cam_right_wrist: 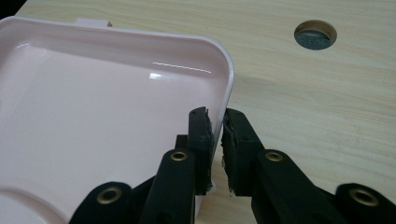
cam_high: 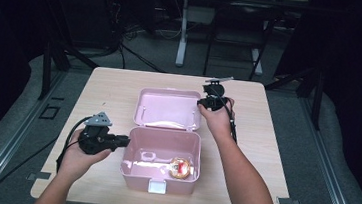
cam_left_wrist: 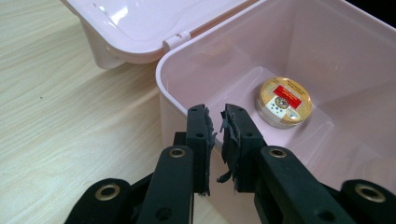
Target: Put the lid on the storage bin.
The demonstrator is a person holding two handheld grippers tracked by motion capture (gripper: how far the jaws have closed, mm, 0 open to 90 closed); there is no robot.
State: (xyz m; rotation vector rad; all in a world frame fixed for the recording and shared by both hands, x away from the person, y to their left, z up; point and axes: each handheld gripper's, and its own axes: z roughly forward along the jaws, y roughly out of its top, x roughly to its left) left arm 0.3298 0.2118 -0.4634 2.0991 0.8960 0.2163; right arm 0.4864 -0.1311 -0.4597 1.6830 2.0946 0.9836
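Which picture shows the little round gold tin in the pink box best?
The left gripper view. There the round gold tin lies close up on the floor of the pink box, and its red label shows. The high view shows the tin from above, small and blurry. The right gripper view looks at the box's open lid and the table instead.

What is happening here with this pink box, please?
A person works at a wooden table with a gripper in each hand. The left gripper pinches the left wall of the open pink box, steadying it. The right gripper has its jaws around the edge of the lid, which lies folded back flat on the table. Inside the box sits a small round gold tin.
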